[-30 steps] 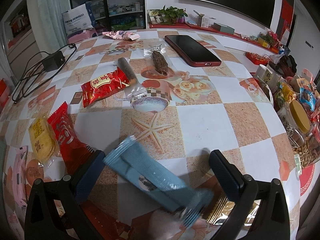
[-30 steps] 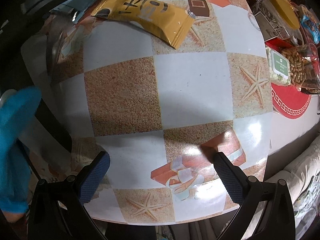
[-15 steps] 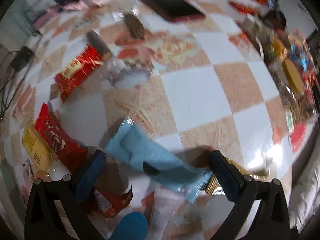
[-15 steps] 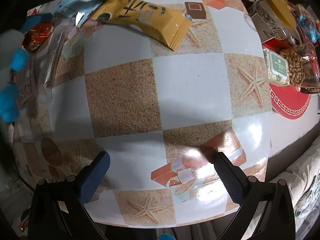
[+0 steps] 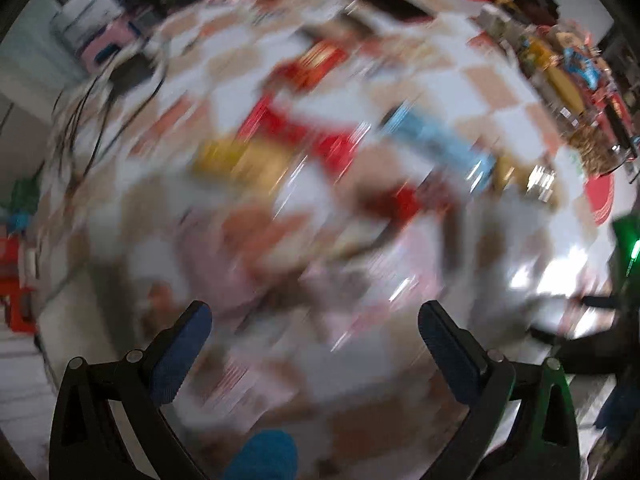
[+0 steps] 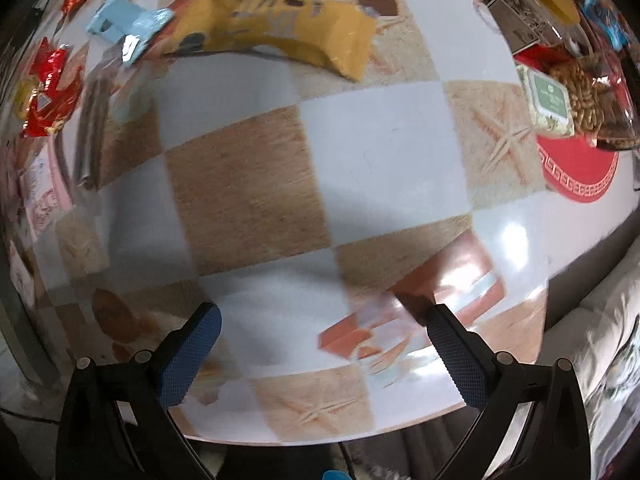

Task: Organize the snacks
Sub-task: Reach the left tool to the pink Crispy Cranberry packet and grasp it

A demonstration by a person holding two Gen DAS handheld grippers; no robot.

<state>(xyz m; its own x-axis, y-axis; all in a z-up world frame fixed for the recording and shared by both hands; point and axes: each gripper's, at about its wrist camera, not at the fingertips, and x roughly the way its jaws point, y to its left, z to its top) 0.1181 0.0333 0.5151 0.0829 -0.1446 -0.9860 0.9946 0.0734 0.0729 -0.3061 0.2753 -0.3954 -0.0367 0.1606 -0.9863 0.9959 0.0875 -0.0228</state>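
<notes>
Two grippers, left (image 5: pixel 310 320) and right (image 6: pixel 322 326), both spread wide and empty: we log the blue packet (image 6: pixel 120 24) as released, now lying on the table (image 6: pixel 384 152) against the yellow packet (image 6: pixel 276 28), next snack pending.

Both cameras are sitting behind their own gripper fingers and looking forward along them, down onto the checkered worktop (image 6: pixel 384 152). The left wrist view is looking from above the near edge across most of the surface toward the room's far side, and it is heavily smeared by motion blur. The right wrist view is hanging closer, tilted down over the near edge. Both views are sharing the light blue packet (image 5: pixel 436 144) (image 6: pixel 124 26) and the red round mat (image 5: pixel 600 196) (image 6: pixel 576 168) at the right rim.
</notes>
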